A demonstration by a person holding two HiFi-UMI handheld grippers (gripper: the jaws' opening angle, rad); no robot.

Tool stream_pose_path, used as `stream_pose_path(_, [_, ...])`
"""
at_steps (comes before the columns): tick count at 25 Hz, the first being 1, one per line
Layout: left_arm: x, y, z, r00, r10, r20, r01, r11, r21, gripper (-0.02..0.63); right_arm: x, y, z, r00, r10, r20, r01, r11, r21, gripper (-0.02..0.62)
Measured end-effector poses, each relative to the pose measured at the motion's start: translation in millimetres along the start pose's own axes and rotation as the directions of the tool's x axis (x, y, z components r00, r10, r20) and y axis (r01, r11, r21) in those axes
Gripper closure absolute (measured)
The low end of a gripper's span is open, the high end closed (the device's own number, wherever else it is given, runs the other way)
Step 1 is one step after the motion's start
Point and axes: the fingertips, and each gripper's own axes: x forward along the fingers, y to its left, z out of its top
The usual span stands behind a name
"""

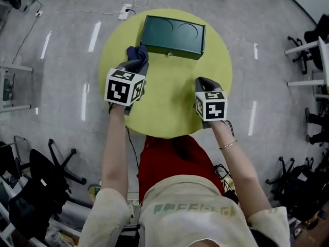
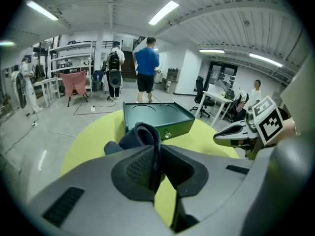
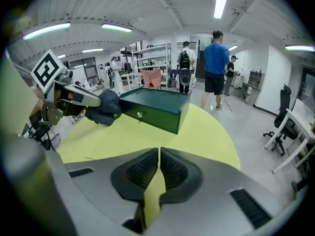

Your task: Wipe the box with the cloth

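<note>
**Cloth pinched in L gripper, close to box's front-left corner**

L gripper (image 1: 135,65): clamped on dark blue cloth (image 2: 139,134). Fabric squeezed between the pads, rest bunched up above & ahead of the tips. Held over left part of round yellow-green table (image 1: 169,107), pointing twd the box.

Box (image 1: 173,35): dark green, flat, rectangular, two circle outlines on top, small latch on front face. Sits at far side of table, long side facing the person, ahead of both grippers.

Cloth vs box: bunch right by front-left corner. Touching or just apart, can't tell in any view.

R gripper (image 3: 159,167): pads pressed together, nothing between, only table surface seen below the tips. Over right part of table, nearer the person than the box & clear of it, front-right corner of box ahead.

L & R grippers well apart, bare table between.
</note>
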Motion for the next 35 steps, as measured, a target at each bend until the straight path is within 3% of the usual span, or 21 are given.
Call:
stream_pose_path(6, [-9, -82, 27, 0.992, -0.125, -0.026, 0.126, 0.991, 0.051, 0.549, -33, -29, -13, 0.999, -0.035, 0.032, 0.033, 0.998, 0.061, 0.555])
stream_pose_path(11, [14, -163, 80, 0.964, -0.267, -0.015, 0.266, 0.953, 0.142, 0.549, -59, -68, -28, 0.994, -0.090, 0.061, 0.080, 0.986, 0.149, 0.555])
stream_pose_path(15, [43, -204, 137, 0.948, -0.315, 0.037, 0.303, 0.934, 0.188, 0.549, -74, -93, -35, 0.990, -0.124, 0.070, 0.108, 0.974, 0.202, 0.555])
stream_pose_path(18, [77, -214, 183, 0.954, -0.283, 0.097, 0.260, 0.945, 0.200, 0.549, -78, -109, -36, 0.988, -0.142, 0.068, 0.122, 0.963, 0.239, 0.555])
stream_pose_path(24, [156, -205, 230, 0.986, -0.098, 0.132, 0.068, 0.974, 0.216, 0.549, -74, -147, -48, 0.987, -0.153, 0.050, 0.133, 0.949, 0.286, 0.555])
stream_pose_path(30, [198, -174, 222, 0.995, 0.029, 0.093, -0.047, 0.979, 0.197, 0.549, -54, -156, -40, 0.990, -0.137, 0.044, 0.117, 0.947, 0.299, 0.555])
stream_pose_path(35, [211, -167, 210, 0.996, 0.074, 0.058, -0.085, 0.971, 0.223, 0.549, -40, -161, -36, 0.992, -0.120, 0.038, 0.105, 0.953, 0.285, 0.555])
